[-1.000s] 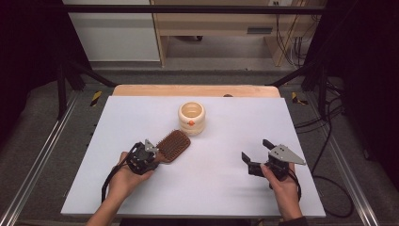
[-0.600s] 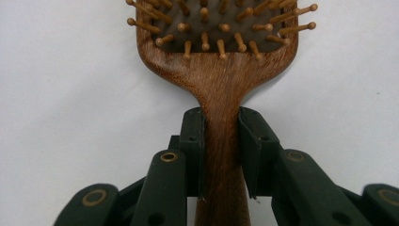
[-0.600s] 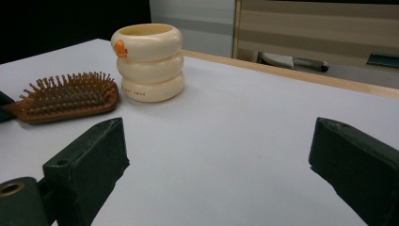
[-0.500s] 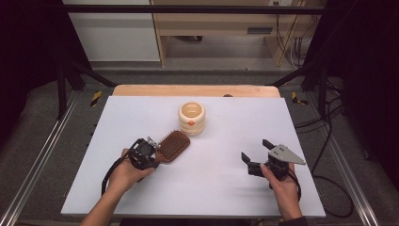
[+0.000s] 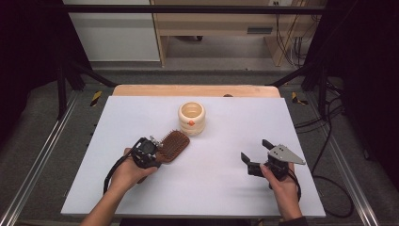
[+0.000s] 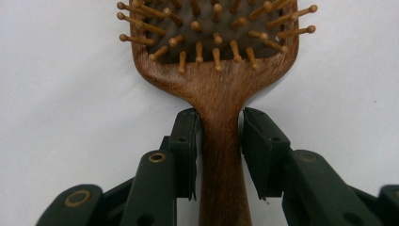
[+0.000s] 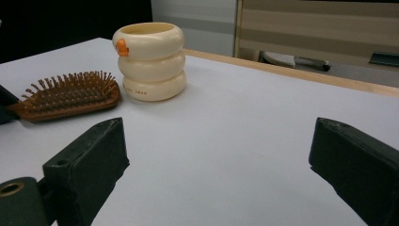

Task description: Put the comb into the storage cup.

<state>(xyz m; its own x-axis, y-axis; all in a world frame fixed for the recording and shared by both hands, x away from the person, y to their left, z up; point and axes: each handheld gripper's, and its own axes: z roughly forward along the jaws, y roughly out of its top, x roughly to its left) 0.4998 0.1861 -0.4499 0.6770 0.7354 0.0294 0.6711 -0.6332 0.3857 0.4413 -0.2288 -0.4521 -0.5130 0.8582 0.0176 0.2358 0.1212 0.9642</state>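
I am watching the left gripper straddling the handle of the brush, which is lying bristles-up on the table, just at 7 o'clock of the cup. In the left gripper view the jaws have just been opening: the handle is sitting between them, a sliver of daylight is showing on the right-hand pad, and the left-hand pad is looking close against the wood or barely off it, so I am reading the grip as released rather than clamped. The brush's long axis is running from the handle at about 7 o'clock up to the head at 1 o'clock, pointing toward the cup, straight out along the jaws. The right gripper is sitting well apart at 3 o'clock of the brush, jaws spread wide on nothing. The left hand is clearly the nearer one; any re-grasp is turning on that handle line staying centred between its pads.
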